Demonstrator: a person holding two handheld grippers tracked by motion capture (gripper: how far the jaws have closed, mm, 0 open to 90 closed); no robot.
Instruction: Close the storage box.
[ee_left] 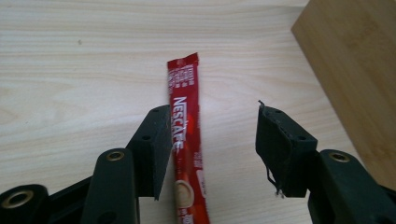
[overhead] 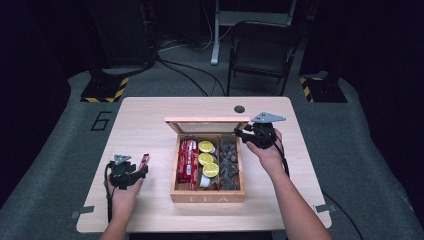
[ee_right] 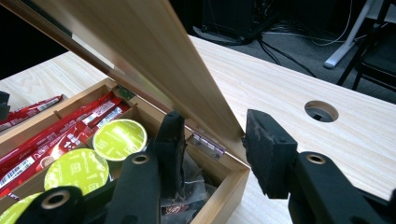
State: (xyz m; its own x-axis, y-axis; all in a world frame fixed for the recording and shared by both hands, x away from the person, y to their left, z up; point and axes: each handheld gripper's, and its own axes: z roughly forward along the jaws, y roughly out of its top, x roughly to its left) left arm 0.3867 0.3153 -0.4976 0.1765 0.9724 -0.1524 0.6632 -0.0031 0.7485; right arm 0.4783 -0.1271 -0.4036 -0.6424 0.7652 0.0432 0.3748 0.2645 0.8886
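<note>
From the high view, a light wooden table (overhead: 150, 107) carries an open wooden tea box (overhead: 207, 196) near its middle, lid (overhead: 206, 124) raised at the far side. The box's left compartment holds red sachets (overhead: 187, 162), the middle one green-topped capsules (overhead: 208, 160), the right one dark packets (overhead: 229, 162). The left gripper (overhead: 140, 172) sits toward the table's left edge, near the front, with a red coffee stick (overhead: 144, 161) lying on the table at its tip. The right gripper (overhead: 240, 133) is at the box's far right corner, by the lid.

In the left gripper view, the Nescafé-branded coffee stick (ee_left: 186, 135) lies flat on the table between the jaws, released: it is against the left pad, and the right pad stands apart from it. The box's wall (ee_left: 355, 70) is at the upper right.

In the right gripper view, the jaws straddle the raised lid (ee_right: 154, 60) near its hinge (ee_right: 208, 142); whether the pads press on it cannot be told.
</note>
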